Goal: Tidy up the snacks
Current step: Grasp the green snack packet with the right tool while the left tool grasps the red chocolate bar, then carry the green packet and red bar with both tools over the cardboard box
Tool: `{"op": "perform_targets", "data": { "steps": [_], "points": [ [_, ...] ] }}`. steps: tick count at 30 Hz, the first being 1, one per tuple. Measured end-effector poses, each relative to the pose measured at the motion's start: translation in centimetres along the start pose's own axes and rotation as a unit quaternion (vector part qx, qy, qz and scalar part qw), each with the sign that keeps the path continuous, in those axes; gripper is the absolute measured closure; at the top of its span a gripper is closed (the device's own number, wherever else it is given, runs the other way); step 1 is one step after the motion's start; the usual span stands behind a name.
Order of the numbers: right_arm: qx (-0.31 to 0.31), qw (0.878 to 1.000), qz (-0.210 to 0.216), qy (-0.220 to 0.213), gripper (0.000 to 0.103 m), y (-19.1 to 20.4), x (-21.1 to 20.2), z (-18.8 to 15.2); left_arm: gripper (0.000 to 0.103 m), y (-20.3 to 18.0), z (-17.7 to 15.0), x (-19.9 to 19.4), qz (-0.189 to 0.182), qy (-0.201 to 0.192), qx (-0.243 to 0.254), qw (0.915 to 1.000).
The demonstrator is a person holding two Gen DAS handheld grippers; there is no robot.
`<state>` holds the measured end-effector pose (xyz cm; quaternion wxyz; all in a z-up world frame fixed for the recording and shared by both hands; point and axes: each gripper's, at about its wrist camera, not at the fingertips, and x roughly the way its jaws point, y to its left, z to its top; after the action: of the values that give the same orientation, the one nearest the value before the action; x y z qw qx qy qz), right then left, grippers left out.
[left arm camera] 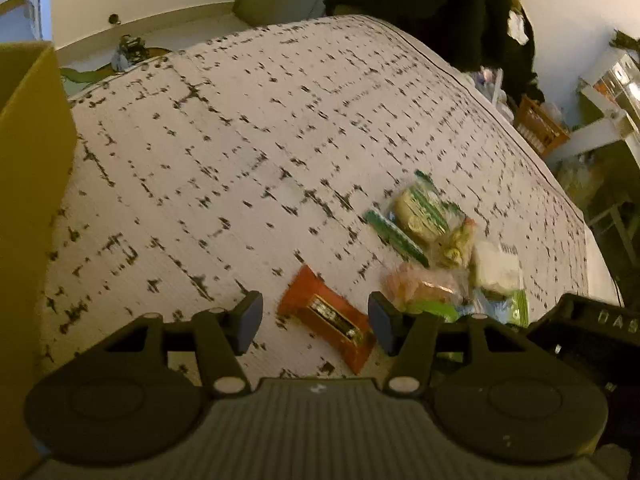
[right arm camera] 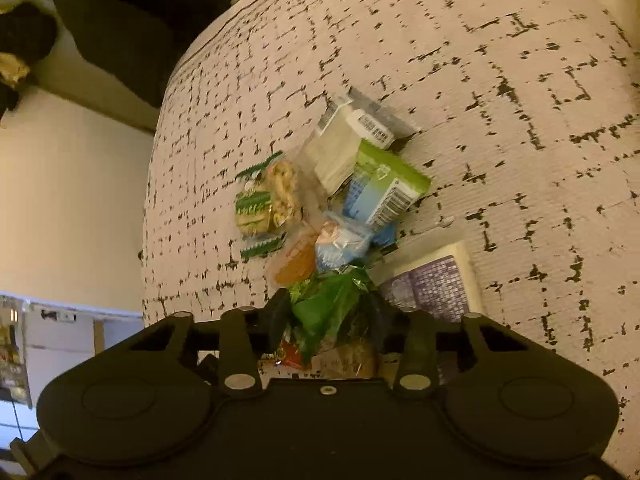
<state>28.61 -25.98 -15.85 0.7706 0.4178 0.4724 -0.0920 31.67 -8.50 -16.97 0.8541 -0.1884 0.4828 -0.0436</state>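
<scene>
Though ungripped, orange packet (left arm camera: 326, 316) diagonal.

Glossy plastic snack wrappers (right arm camera: 372, 196) lie on matt woven cloth (right arm camera: 500, 160).

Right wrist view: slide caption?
Right tool shut on green packet, snack pile ahead on patterned rug.

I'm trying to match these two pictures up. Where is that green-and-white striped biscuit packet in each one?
Left wrist view: the striped biscuit packet lies right of centre, at the far end of the snack pile.
Right wrist view: the same packet sits left of centre, on the pile's left edge.
Shared landmark: the white wrapped block in the same pile.
</scene>
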Motion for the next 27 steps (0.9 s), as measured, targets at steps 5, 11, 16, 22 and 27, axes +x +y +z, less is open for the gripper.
{"op": "perform_targets", "data": {
  "steps": [5,11,16,22,27],
  "points": [
    [-0.017,1.0,-0.004,-0.017,0.069,0.4,-0.7,-0.5,0.039,-0.7,-0.2,0.4,0.001,-0.01,0.007,0.9999],
    [-0.021,0.999,0.002,-0.04,0.069,0.8,-2.3,-0.6,0.04,-1.9,-1.2,0.9,0.02,-0.026,0.076,0.9966],
    [-0.034,0.998,0.003,-0.045,0.069,1.3,-2.7,-1.0,0.039,-2.6,-1.8,1.5,0.038,-0.039,0.134,0.9894],
    [-0.044,0.998,-0.001,-0.044,0.069,1.3,-2.9,-1.8,0.057,-2.5,-2.2,1.2,0.055,-0.05,0.149,0.9861],
    [-0.065,0.996,0.0,-0.063,0.069,2.0,-3.5,-1.8,0.061,-1.9,-1.8,0.3,0.046,-0.056,0.144,0.987]
  ]
}}
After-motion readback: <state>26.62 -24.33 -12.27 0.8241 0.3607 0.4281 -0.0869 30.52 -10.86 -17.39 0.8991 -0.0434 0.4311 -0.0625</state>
